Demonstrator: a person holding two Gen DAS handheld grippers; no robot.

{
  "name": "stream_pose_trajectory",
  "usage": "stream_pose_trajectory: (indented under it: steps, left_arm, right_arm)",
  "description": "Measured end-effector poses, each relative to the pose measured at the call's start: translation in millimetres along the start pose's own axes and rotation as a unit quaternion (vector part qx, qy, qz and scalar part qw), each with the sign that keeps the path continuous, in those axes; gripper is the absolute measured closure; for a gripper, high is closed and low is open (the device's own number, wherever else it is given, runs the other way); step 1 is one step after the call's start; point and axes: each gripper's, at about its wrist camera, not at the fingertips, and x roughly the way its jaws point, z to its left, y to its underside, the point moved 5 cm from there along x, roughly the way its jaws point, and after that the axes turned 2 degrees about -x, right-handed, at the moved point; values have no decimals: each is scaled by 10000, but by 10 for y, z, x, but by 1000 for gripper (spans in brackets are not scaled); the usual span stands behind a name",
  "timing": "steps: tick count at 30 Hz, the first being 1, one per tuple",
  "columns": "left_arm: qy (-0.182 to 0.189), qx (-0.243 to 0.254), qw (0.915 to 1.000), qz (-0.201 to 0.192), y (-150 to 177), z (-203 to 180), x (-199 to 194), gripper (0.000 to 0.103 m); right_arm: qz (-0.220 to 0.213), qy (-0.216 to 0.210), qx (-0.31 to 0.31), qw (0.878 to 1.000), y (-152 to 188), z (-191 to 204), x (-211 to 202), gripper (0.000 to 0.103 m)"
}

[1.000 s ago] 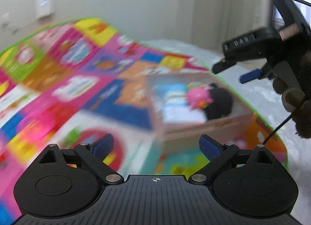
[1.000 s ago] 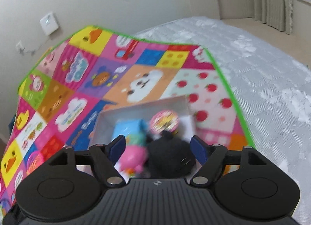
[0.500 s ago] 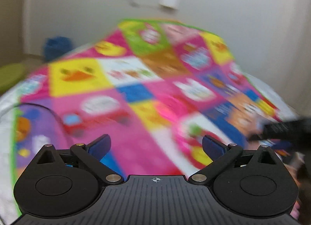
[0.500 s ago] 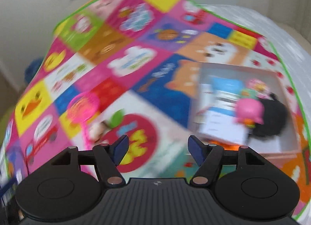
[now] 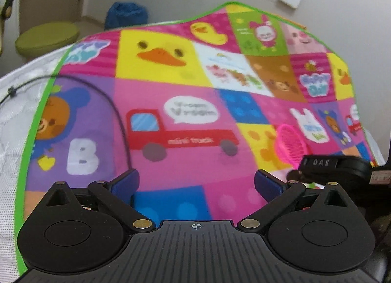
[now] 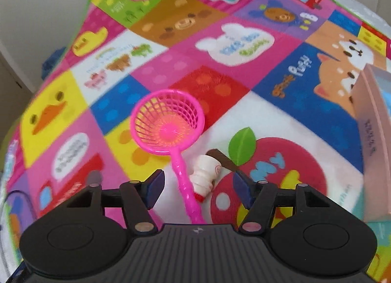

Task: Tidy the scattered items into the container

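A pink toy net scoop (image 6: 168, 129) lies on the colourful play mat (image 6: 232, 40), handle toward me. A small white ridged toy (image 6: 206, 175) lies beside the handle. My right gripper (image 6: 198, 185) is open, hovering just above the handle and the white toy. The pink box (image 6: 371, 121) stands at the right edge of the right wrist view. My left gripper (image 5: 196, 184) is open and empty above the mat (image 5: 171, 75). The scoop (image 5: 290, 146) and the right gripper body (image 5: 334, 168) show at its right.
A black cable (image 5: 114, 116) runs over the mat's left part. A green round stool (image 5: 46, 38) and a blue bundle (image 5: 127, 15) stand beyond the mat by the wall. White quilted bedding (image 5: 14, 102) surrounds the mat.
Both grippers swung left, away from the box. The right gripper now hovers over the pink scoop and white toy. The left view turned to the mat's far left side.
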Motion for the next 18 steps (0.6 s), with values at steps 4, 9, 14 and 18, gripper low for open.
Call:
stream_pose_trajectory:
  steps: [4, 9, 14, 18]
  left_arm:
    - [-81, -228, 9995, 220, 30, 95, 147, 0]
    - [53, -16, 9997, 226, 61, 15, 144, 0]
    - [352, 320, 9979, 440, 166, -151, 104, 0]
    - [641, 829, 9924, 648, 325, -364, 52, 0]
  right_arm:
    - [67, 74, -259, 9996, 70, 31, 70, 78]
    - [67, -78, -381, 9992, 246, -134, -336, 78]
    - [66, 4, -179, 9998, 625, -587, -880, 78]
    - [283, 231, 148, 9992, 972, -1076, -1153, 78]
